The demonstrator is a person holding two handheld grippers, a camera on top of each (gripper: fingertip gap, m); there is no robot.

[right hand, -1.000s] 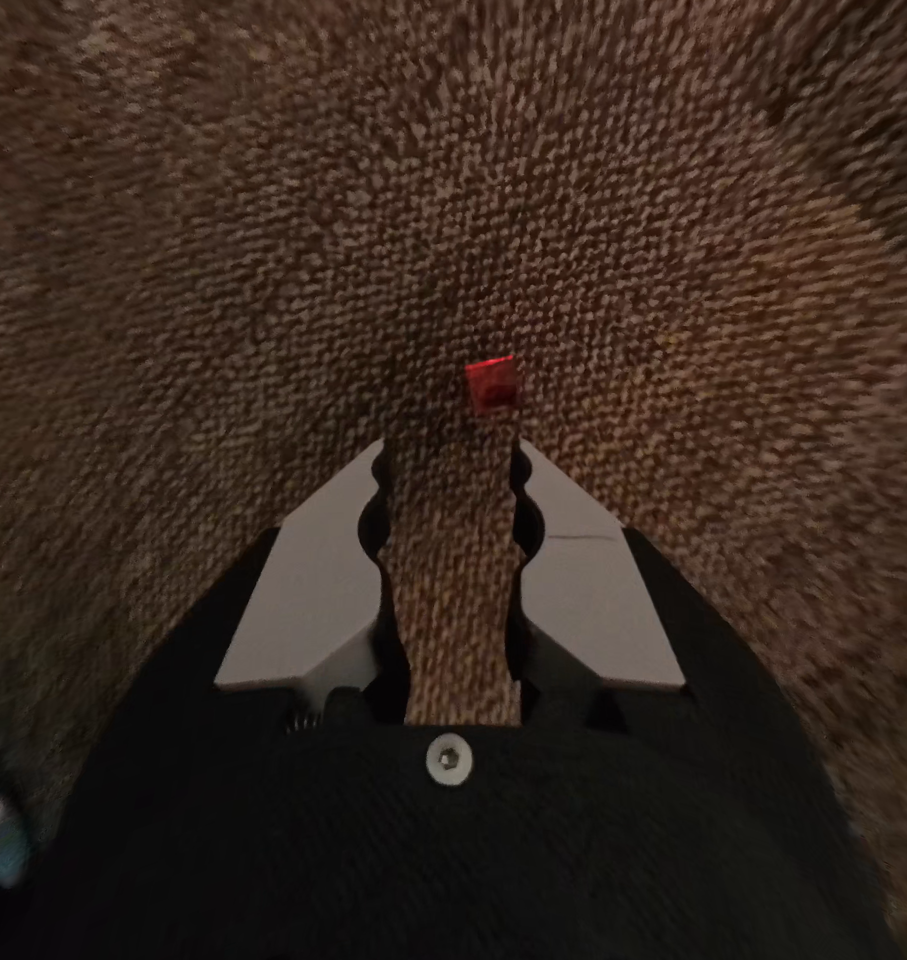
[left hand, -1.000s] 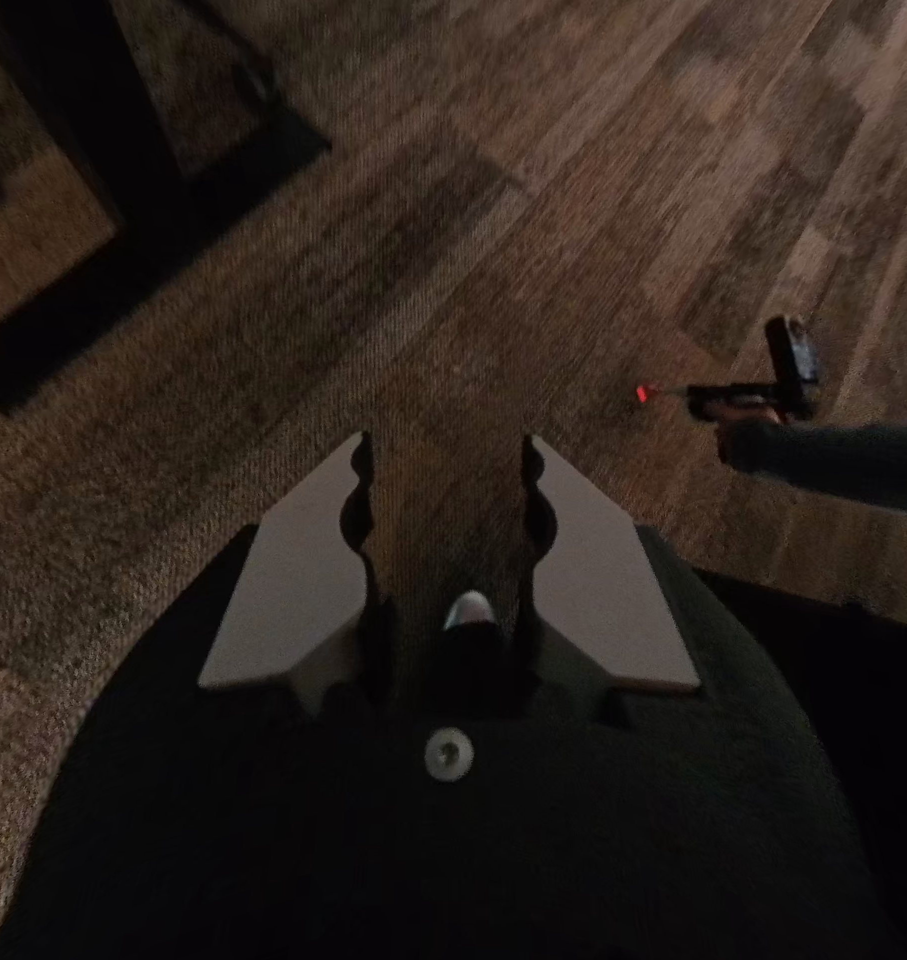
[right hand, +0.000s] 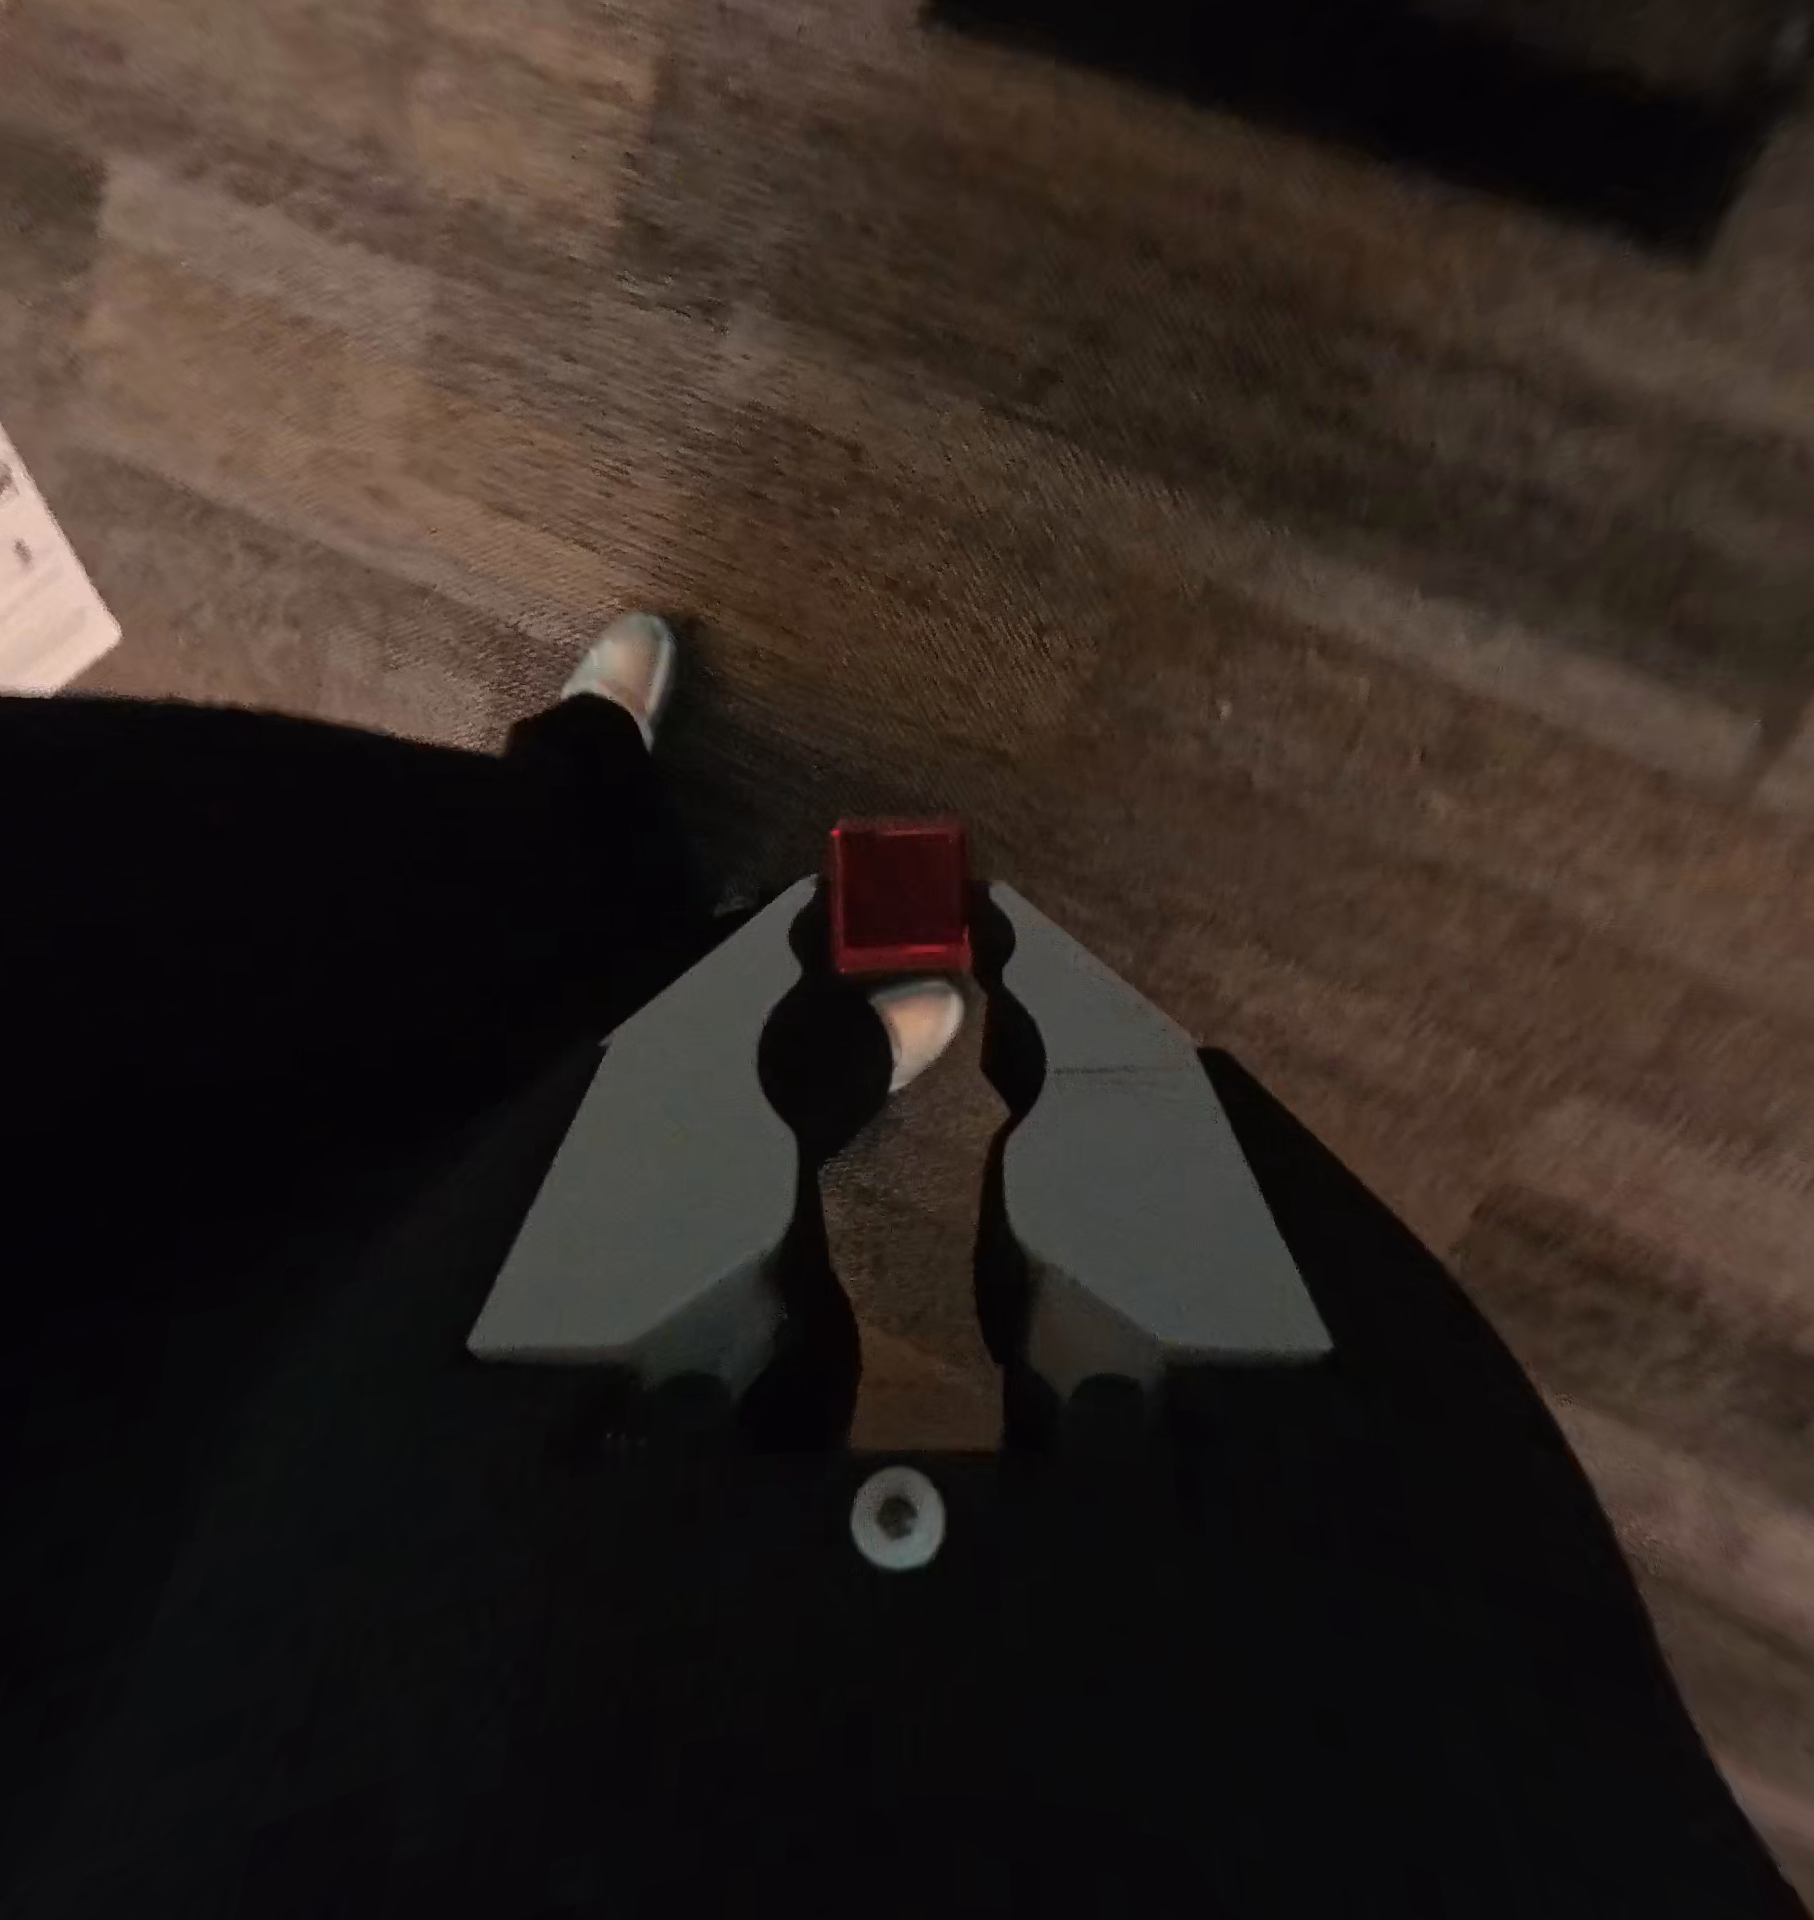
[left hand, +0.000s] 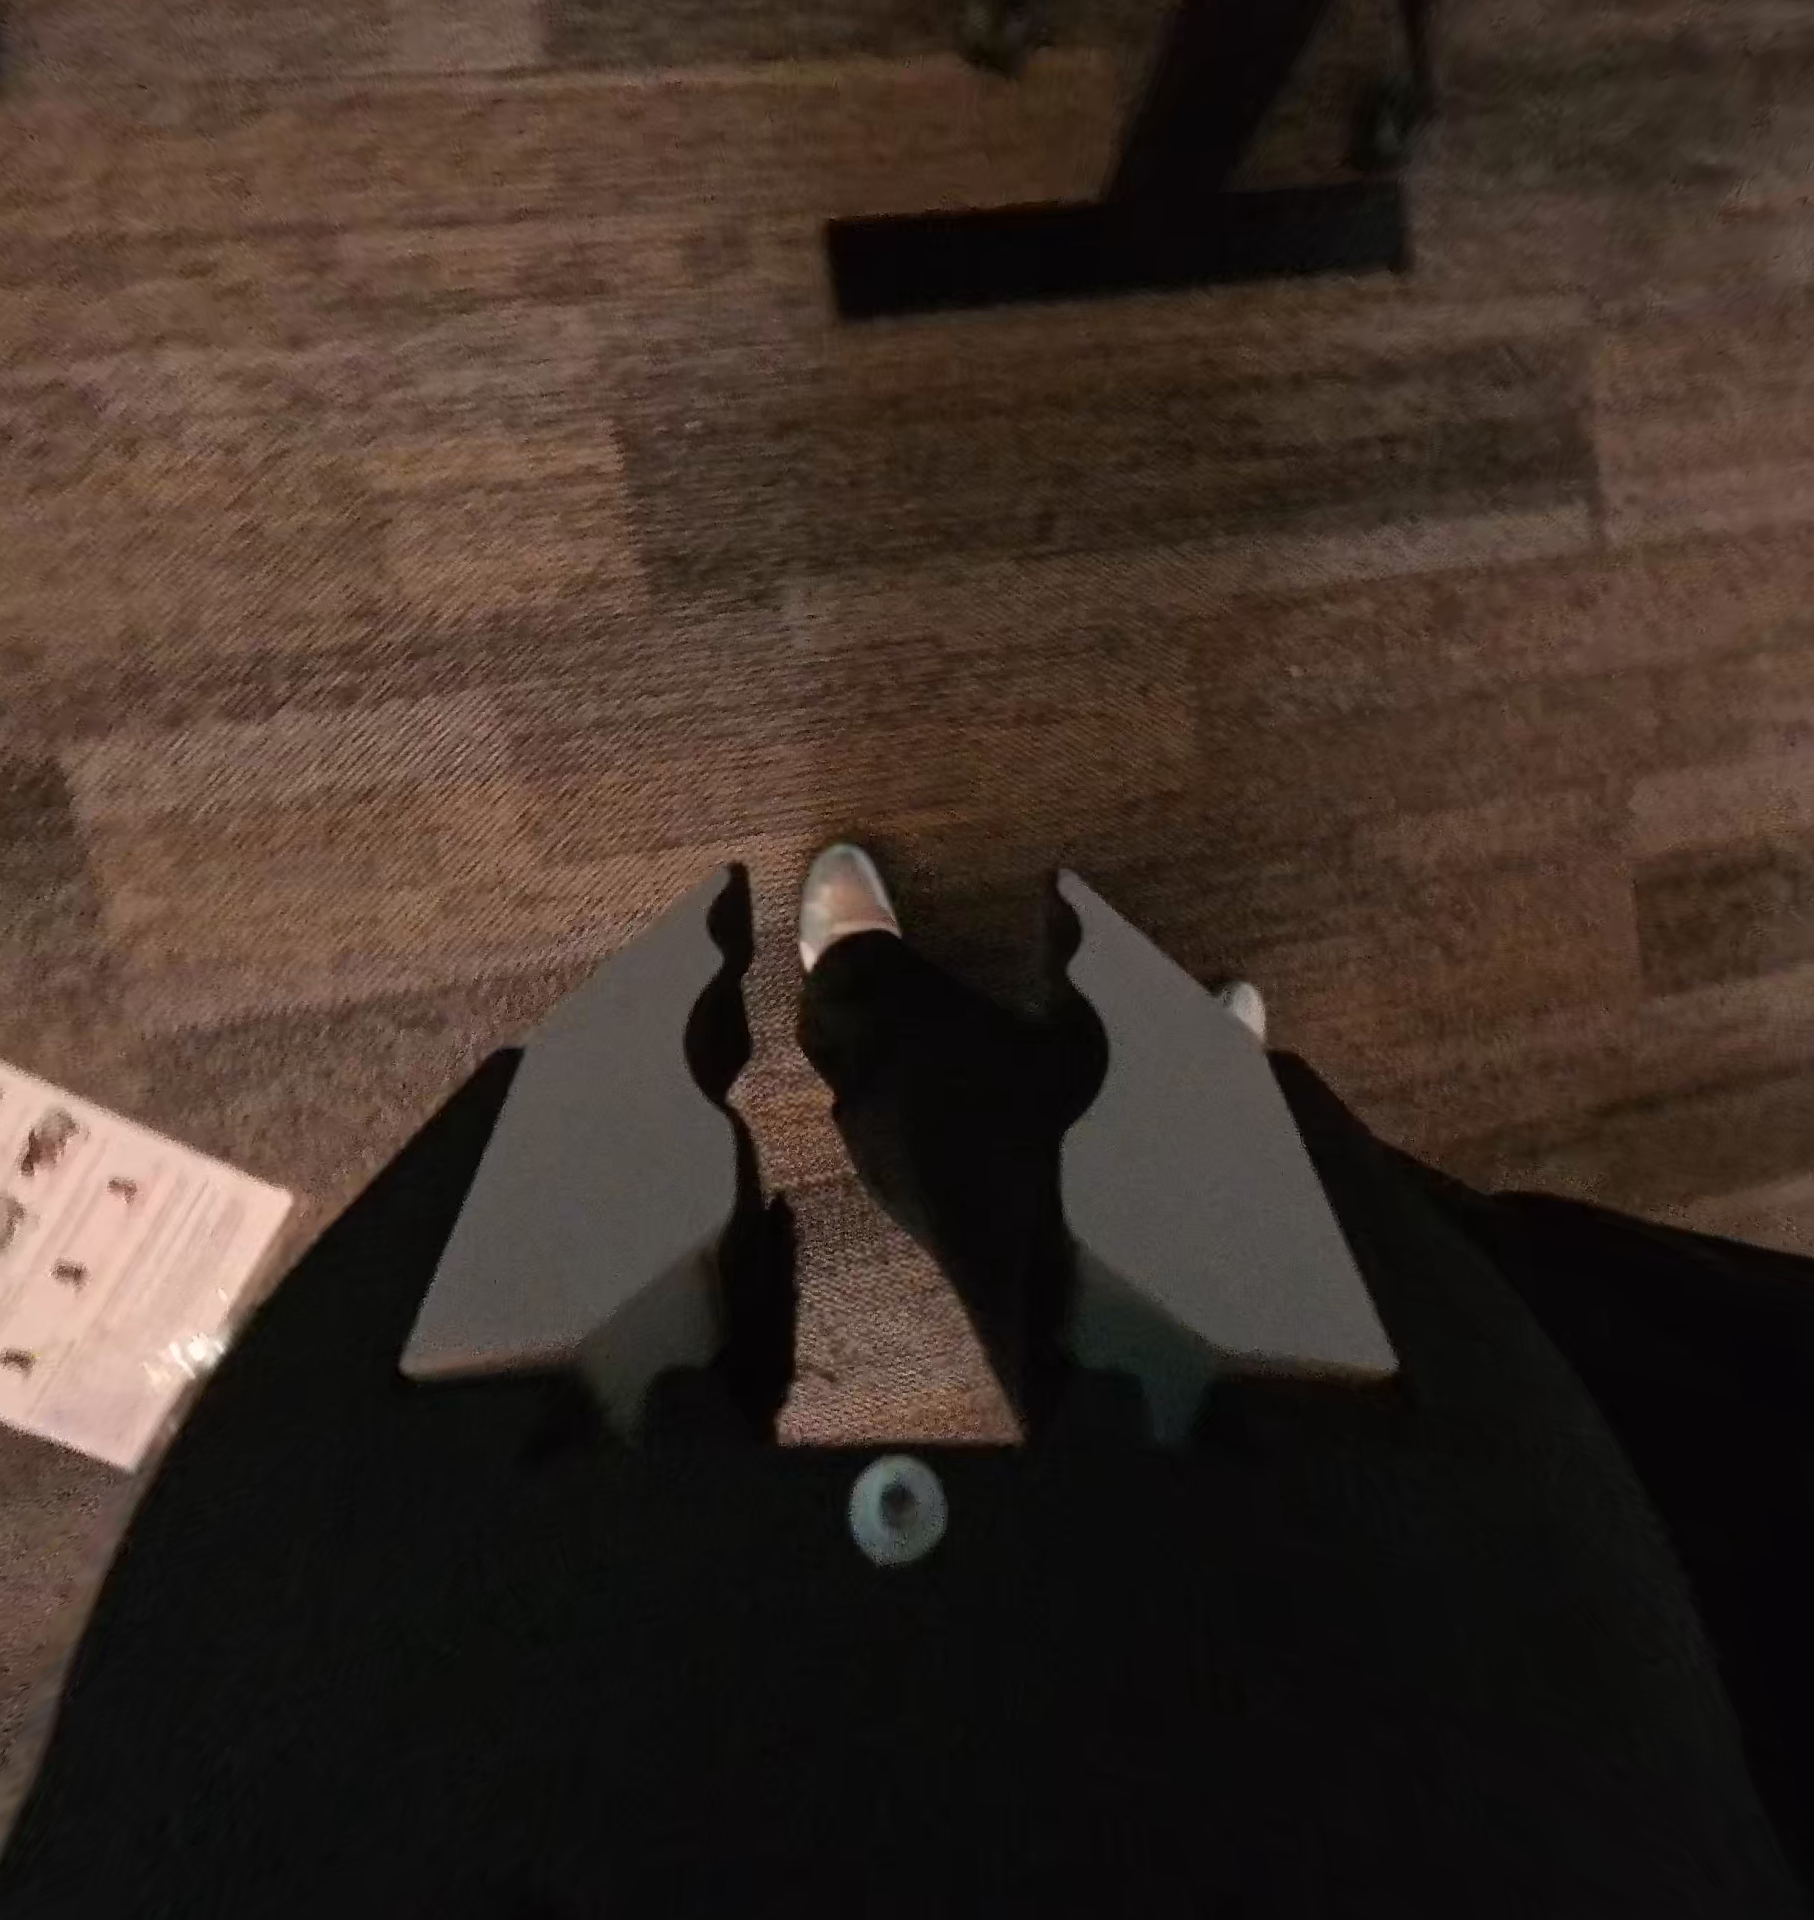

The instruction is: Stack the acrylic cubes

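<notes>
Right wrist view: jaws apparently clamp a red cube [right hand: 898, 896].

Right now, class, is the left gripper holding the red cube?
No: the left gripper stands open over the carpet with nothing between its fingers, while the red cube sits clamped between the right gripper's fingertips.

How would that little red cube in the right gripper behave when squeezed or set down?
The red cube keeps sharp edges between the right gripper's fingertips, so it is probably rigid. Its flat faces suggest it would sit, not roll. Its glossy rim hints it may be slippery.
</notes>
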